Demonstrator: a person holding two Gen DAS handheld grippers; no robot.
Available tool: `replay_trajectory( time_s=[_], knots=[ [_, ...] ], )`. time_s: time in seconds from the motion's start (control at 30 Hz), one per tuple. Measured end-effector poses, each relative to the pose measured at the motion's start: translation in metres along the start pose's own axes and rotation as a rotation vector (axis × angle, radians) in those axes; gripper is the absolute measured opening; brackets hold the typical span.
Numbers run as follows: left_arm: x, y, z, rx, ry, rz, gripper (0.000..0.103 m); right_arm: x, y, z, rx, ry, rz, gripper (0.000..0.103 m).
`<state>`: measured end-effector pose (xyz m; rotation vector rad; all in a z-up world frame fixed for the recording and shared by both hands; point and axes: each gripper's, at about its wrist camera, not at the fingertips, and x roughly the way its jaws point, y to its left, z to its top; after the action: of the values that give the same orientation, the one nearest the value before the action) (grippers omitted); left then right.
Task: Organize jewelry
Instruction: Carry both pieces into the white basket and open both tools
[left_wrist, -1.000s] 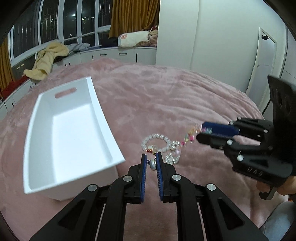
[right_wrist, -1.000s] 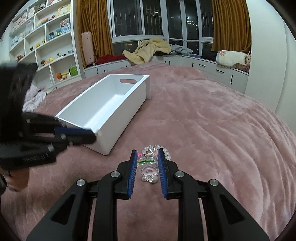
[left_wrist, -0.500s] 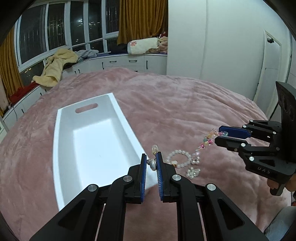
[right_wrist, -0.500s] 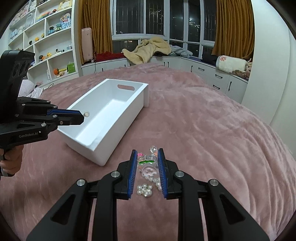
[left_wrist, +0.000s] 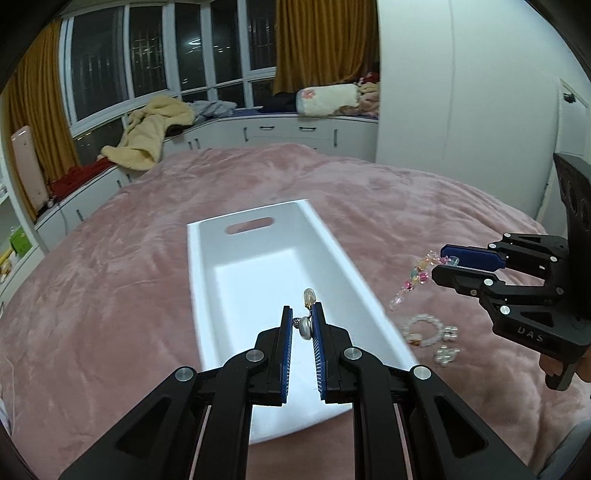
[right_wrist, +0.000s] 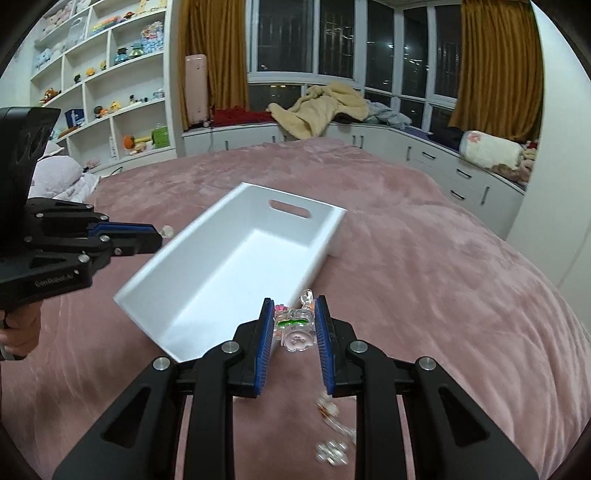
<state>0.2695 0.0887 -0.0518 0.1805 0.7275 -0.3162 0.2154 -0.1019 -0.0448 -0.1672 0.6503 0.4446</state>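
Overhead, left gripper (left_wrist: 302, 325) pinching a glossy pearl earring (left_wrist: 305, 327), right gripper (right_wrist: 294, 325) clamping a clear beaded bracelet (right_wrist: 295, 330) (smooth white rectangular bin (left_wrist: 207, 280) below).

The left hand-held gripper (left_wrist: 302, 326) has carried its small pearl earring (left_wrist: 305, 327) over the white plastic bin (left_wrist: 258, 258); the right hand-held gripper (right_wrist: 294, 325) has apparently lifted the colourful beaded bracelet (left_wrist: 413, 280) off the pink bed (left_wrist: 129, 277).

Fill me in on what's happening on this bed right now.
A person is sorting jewelry into a white bin on the pink blanket. The left gripper pinches a pearl earring above the bin. The right gripper holds a colorful beaded bracelet that dangles beside the bin. A pearl bracelet and small pearl pieces lie on the blanket.
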Motion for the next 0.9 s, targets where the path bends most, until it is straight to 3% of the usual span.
replay_trajectory(
  time_s=[0.2, 0.33, 0.63, 0.67, 0.73, 0.77, 0.87, 0.9],
  knots=[
    [0.021, 0.037, 0.003, -0.079, 0.045, -0.002, 0.016, 0.031, 0.027, 0.024, -0.024, 0.005, 0.059, 0.023],
    [0.042, 0.047, 0.003, -0.118, 0.088, -0.017, 0.016, 0.048, 0.032, 0.032, 0.052, 0.01, 0.122, 0.023],
    [0.093, 0.053, -0.013, -0.161, 0.201, -0.015, 0.018, 0.092, 0.031, 0.01, 0.179, 0.14, 0.188, 0.023],
    [0.095, 0.053, -0.014, -0.159, 0.208, -0.017, 0.021, 0.095, 0.029, 0.007, 0.2, 0.16, 0.195, 0.025],
    [0.096, 0.053, -0.015, -0.151, 0.208, -0.008, 0.041, 0.098, 0.029, 0.004, 0.222, 0.177, 0.198, 0.029],
    [0.095, 0.053, -0.015, -0.147, 0.2, -0.001, 0.045, 0.097, 0.029, 0.005, 0.223, 0.18, 0.188, 0.04],
    [0.09, 0.054, -0.015, -0.154, 0.188, -0.003, 0.047, 0.09, 0.031, 0.01, 0.217, 0.154, 0.18, 0.067],
    [0.09, 0.055, -0.014, -0.158, 0.188, -0.008, 0.047, 0.086, 0.029, 0.011, 0.221, 0.141, 0.179, 0.067]
  ],
)
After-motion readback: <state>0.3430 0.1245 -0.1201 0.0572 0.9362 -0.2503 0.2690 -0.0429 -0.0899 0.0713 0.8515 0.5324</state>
